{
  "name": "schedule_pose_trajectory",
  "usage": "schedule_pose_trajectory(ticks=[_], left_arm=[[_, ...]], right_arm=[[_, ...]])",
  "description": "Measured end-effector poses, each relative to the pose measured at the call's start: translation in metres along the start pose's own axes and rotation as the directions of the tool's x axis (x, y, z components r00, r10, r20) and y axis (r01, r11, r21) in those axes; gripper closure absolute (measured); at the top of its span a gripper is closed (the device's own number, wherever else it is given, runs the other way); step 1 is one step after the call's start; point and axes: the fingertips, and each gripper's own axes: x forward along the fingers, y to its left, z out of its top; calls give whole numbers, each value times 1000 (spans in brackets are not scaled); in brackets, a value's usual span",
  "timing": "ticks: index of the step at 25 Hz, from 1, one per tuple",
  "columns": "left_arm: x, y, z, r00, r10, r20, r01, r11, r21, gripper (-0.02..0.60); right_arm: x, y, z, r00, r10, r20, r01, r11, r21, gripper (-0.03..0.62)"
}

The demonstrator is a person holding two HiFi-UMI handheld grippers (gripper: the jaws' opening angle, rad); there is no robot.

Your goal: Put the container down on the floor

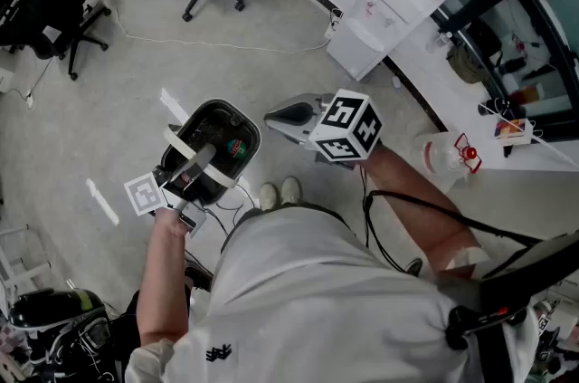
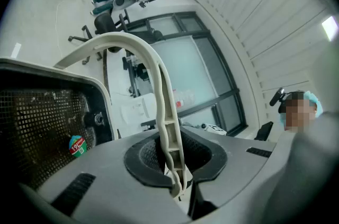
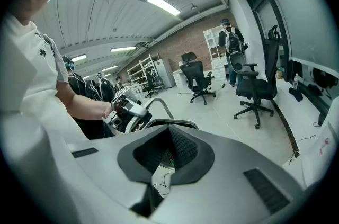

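Your left gripper (image 1: pixel 194 168) had its jaws pinched nearly together on the cream handle (image 2: pixel 159 80) of the container (image 1: pixel 222 120) — a dark mesh bin that appeared to hang above the floor (image 1: pixel 136 73), at about ten o'clock from your shoes (image 1: pixel 279 192). Carrying it by the handle let the bin dangle under its own weight, probably so it could be lowered straight down. Your right gripper (image 1: pixel 291 113), near twelve o'clock, was closed on nothing — held clear, I'd judge, so it wouldn't foul the bin.
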Motion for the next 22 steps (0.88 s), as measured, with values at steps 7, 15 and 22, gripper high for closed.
schedule_pose_trajectory(ticks=[7,15,22], left_arm=[[55,-4,-10,997,-26,-74,27,999,17,540],[93,-9,-6,993,-32,-110,34,999,14,538],[122,4,21,991,-41,-131,43,999,14,535]], right_arm=[[-23,-15,-11,1000,-28,-7,28,999,27,579],[-37,-24,-27,999,-47,-4,48,998,37,579],[-29,-52,-24,998,-59,31,56,996,72,577]])
